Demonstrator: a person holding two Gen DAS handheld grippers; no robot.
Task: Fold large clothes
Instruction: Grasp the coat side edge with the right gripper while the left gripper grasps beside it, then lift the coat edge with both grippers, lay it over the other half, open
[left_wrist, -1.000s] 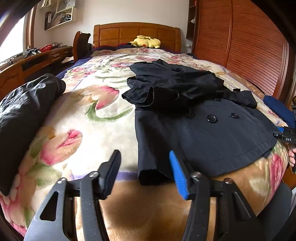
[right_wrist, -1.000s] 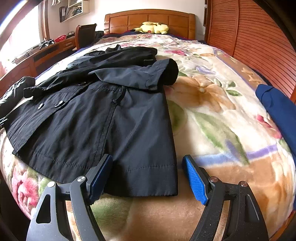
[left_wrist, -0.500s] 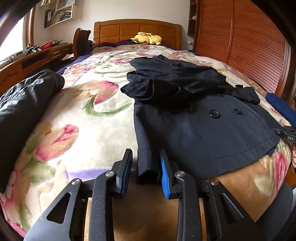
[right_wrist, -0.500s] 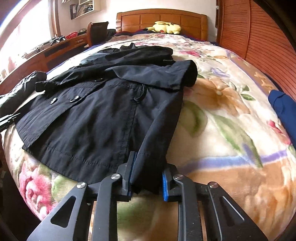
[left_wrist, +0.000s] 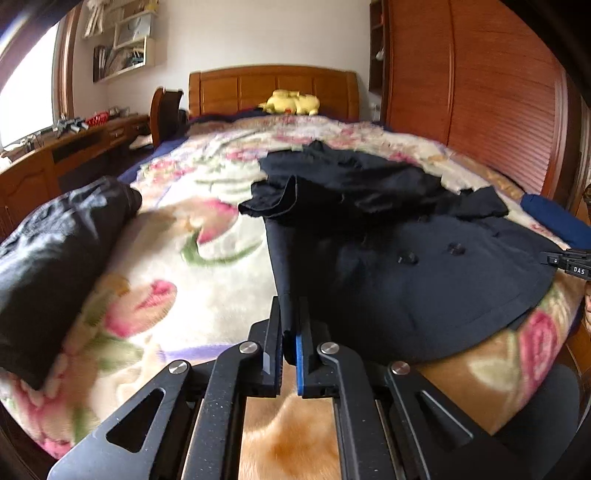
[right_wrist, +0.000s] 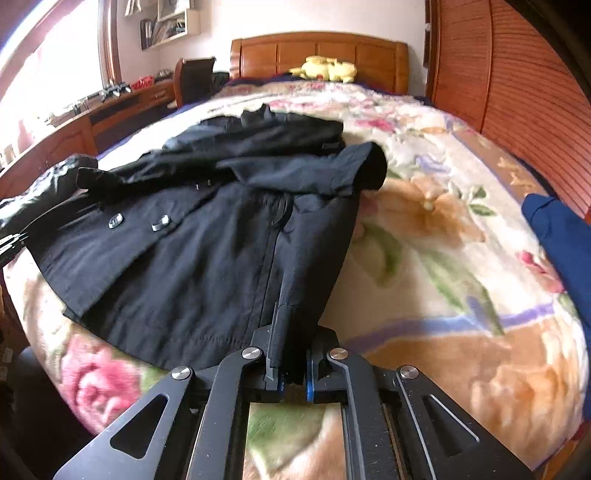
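Observation:
A black double-breasted coat (left_wrist: 406, 266) lies spread on the bed, sleeves folded across its upper part; it also shows in the right wrist view (right_wrist: 207, 236). My left gripper (left_wrist: 290, 325) is shut on the coat's bottom hem at its left corner and lifts it a little. My right gripper (right_wrist: 291, 347) is shut on the hem at the coat's right corner, the cloth pulled up into a ridge. The right gripper's tip shows at the far right edge of the left wrist view (left_wrist: 569, 260).
The bed has a floral blanket (left_wrist: 177, 266). A folded black garment (left_wrist: 55, 243) lies at its left, a blue garment (right_wrist: 557, 236) at its right. A yellow plush toy (left_wrist: 290, 101) sits by the wooden headboard. A desk (left_wrist: 74, 147) stands left, a wooden wardrobe (left_wrist: 480, 92) right.
Both grippers went from open around the coat's hem corners to shut on them, and the hem is now raised off the blanket.

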